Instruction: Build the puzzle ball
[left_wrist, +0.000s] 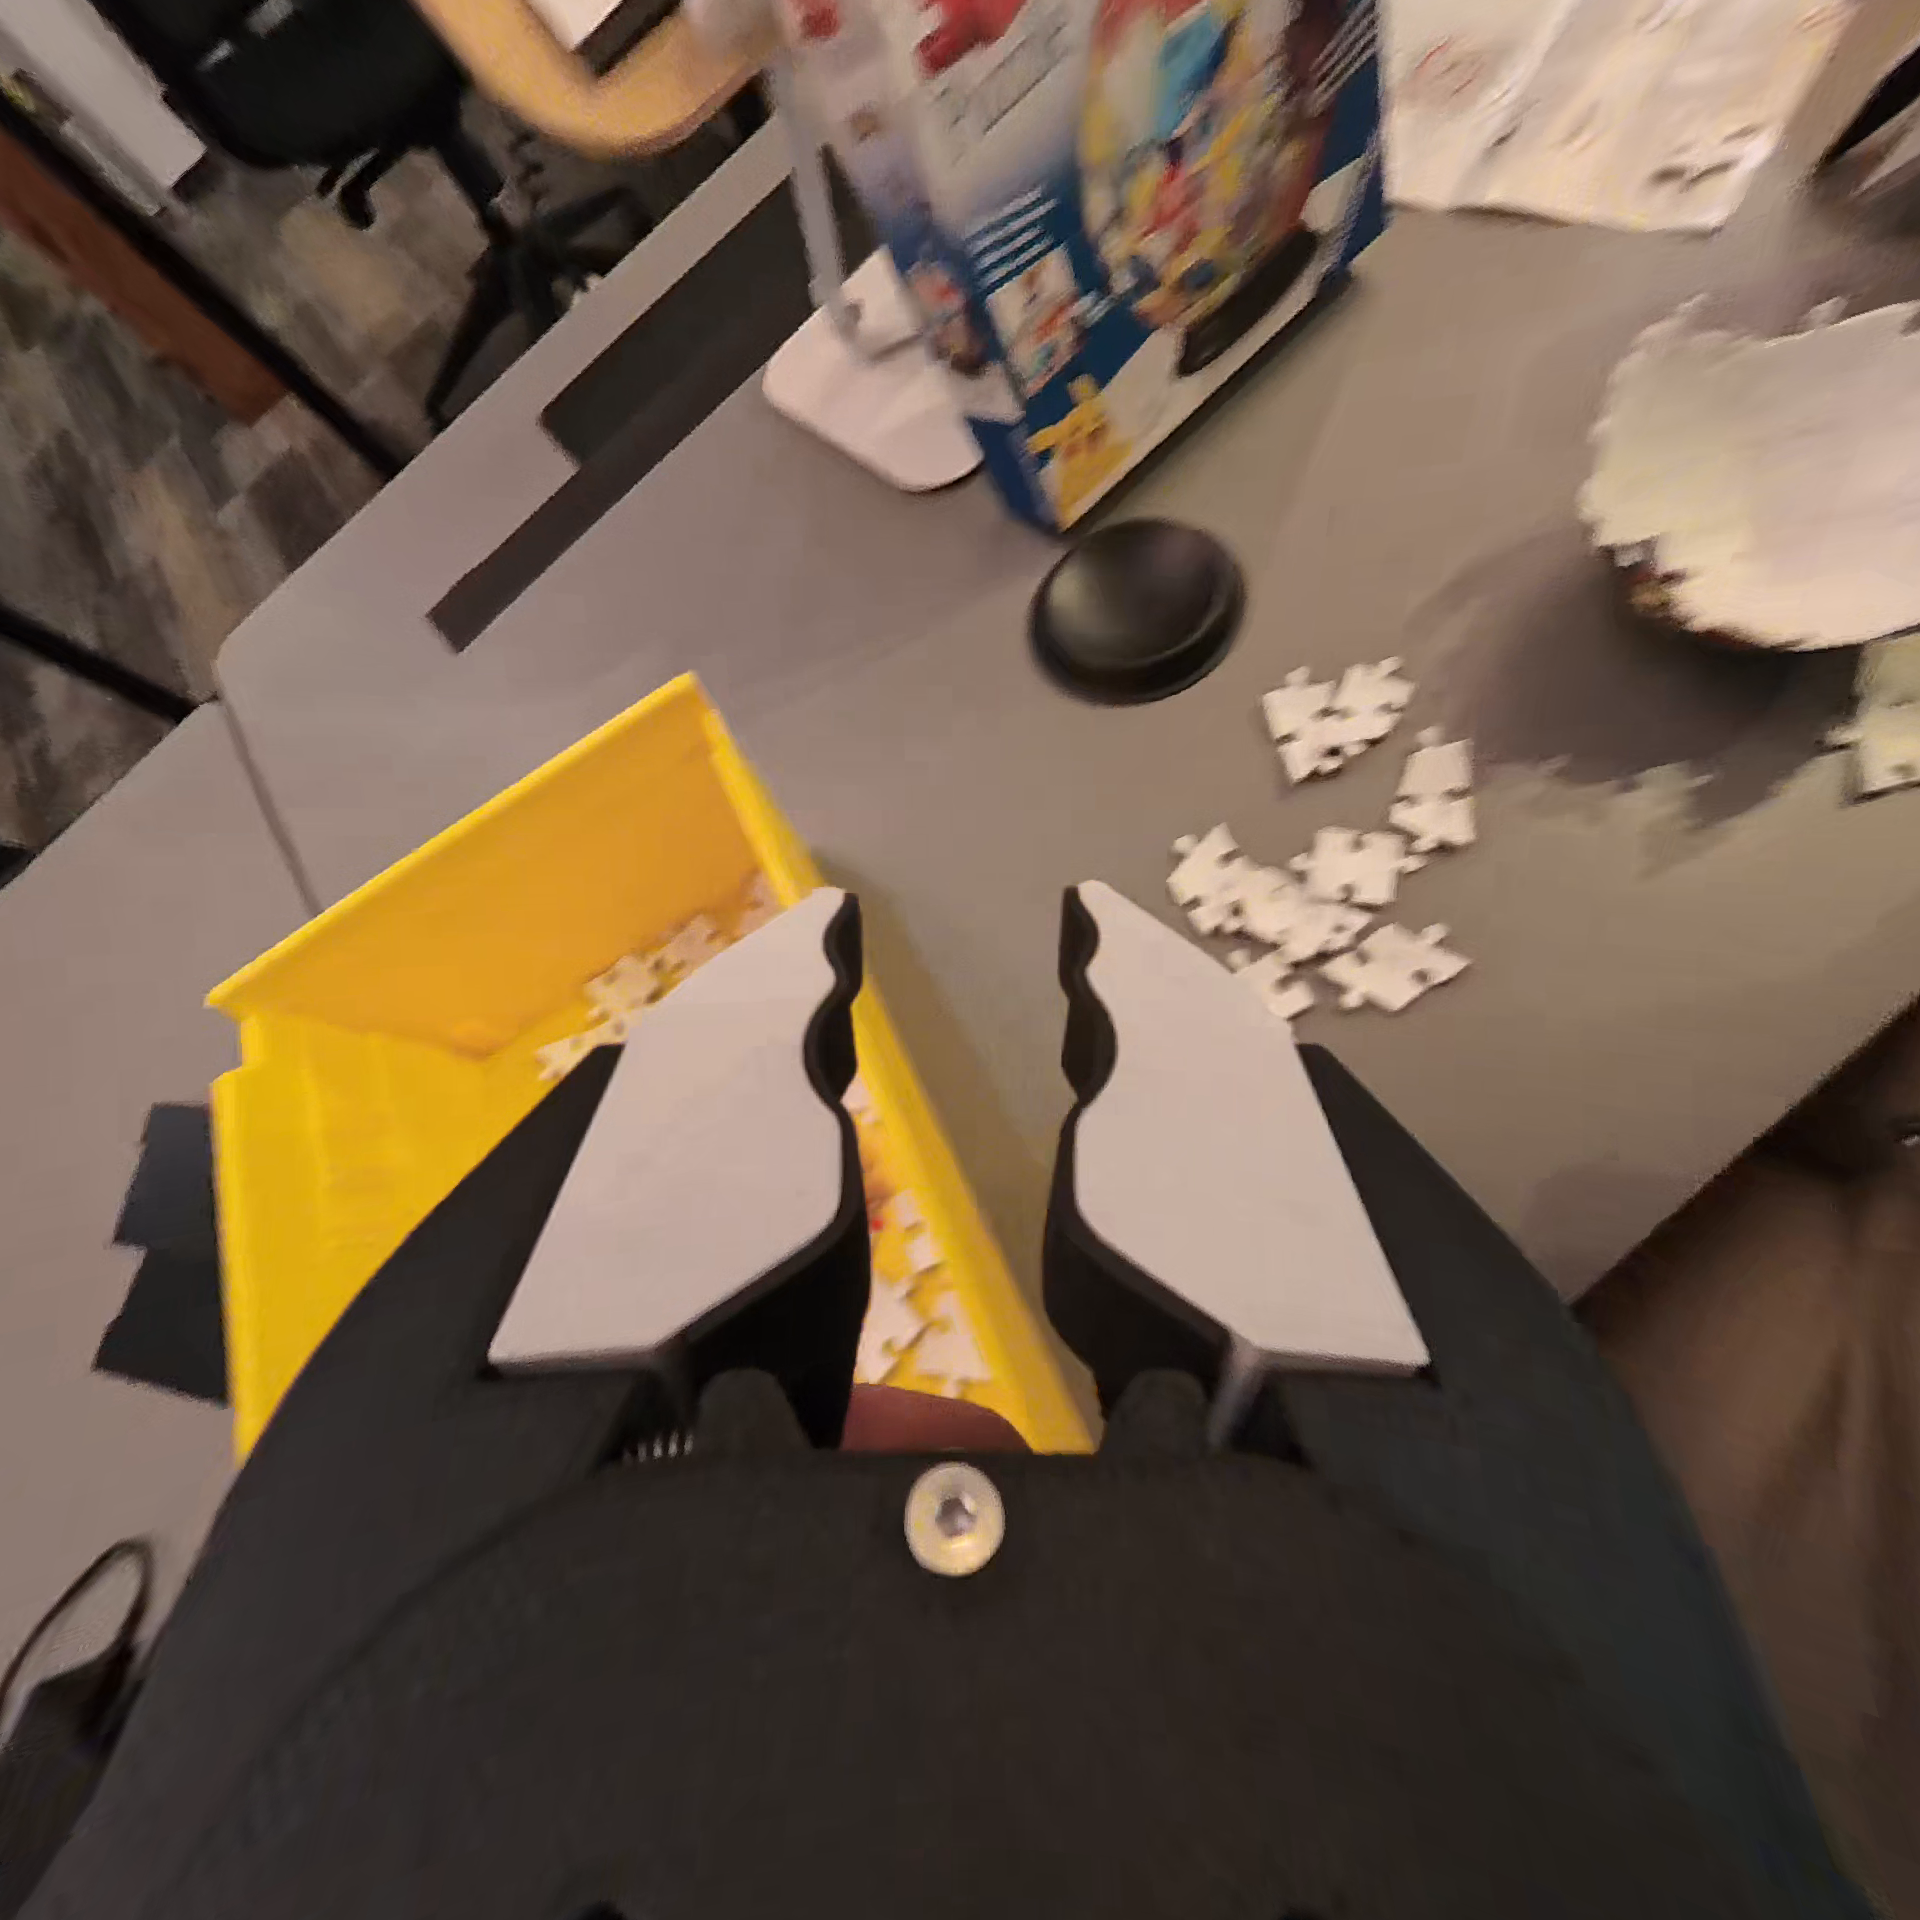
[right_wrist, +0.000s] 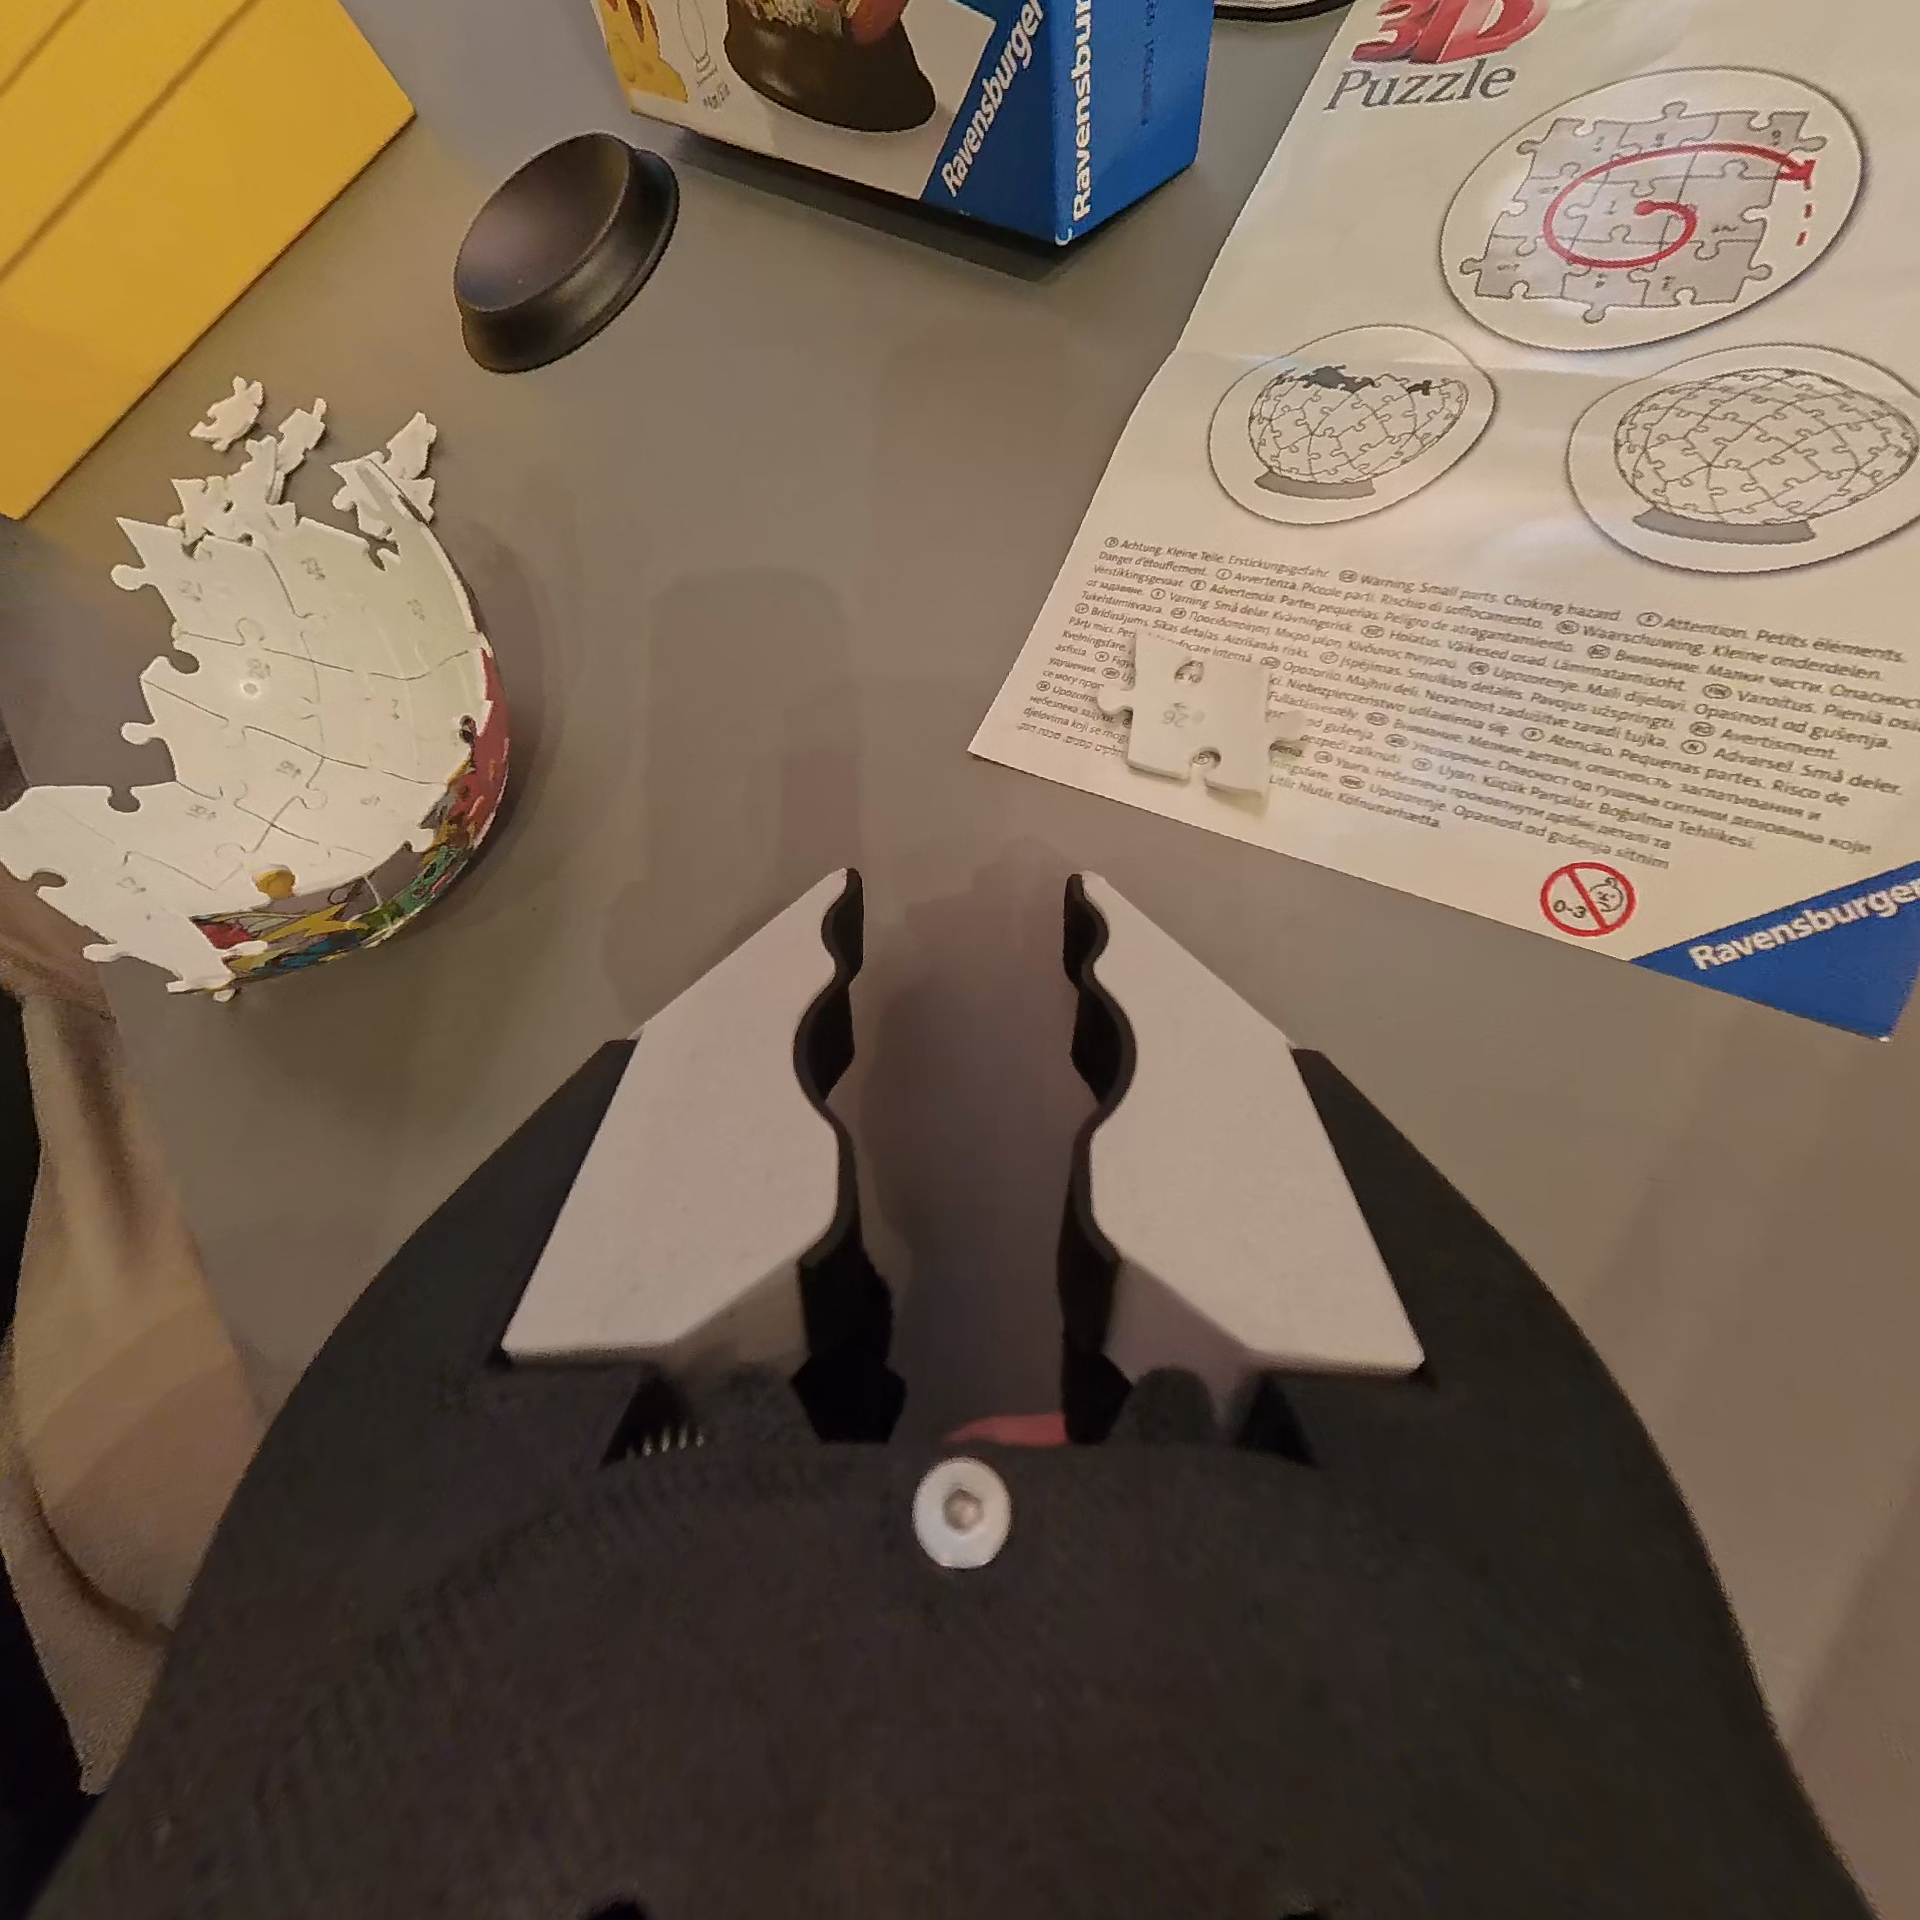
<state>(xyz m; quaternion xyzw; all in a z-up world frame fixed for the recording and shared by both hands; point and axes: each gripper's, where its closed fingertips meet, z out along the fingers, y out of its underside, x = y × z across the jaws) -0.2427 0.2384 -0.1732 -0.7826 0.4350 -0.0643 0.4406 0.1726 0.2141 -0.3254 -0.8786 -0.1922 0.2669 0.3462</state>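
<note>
The half-built puzzle ball (right_wrist: 301, 717), white inside and coloured outside, lies open side up on the grey table at the left of the right wrist view; it shows blurred at the far right of the left wrist view (left_wrist: 1766, 478). One loose white piece (right_wrist: 1200, 717) lies on the instruction sheet (right_wrist: 1558, 520). Several loose white pieces (left_wrist: 1330, 842) lie on the table to the right of my left gripper (left_wrist: 961, 914), which is open and empty above the yellow bin's right wall. My right gripper (right_wrist: 961, 894) is open and empty over bare table between ball and sheet.
A yellow bin (left_wrist: 499, 935) with several pieces inside stands at the left. A black round stand (left_wrist: 1138, 608) sits mid-table, also in the right wrist view (right_wrist: 566, 249). The blue puzzle box (left_wrist: 1174, 239) and a white lamp base (left_wrist: 873, 405) stand behind. The table edge runs at the right. One gripper's finger ends stand about 45 cm off the other's.
</note>
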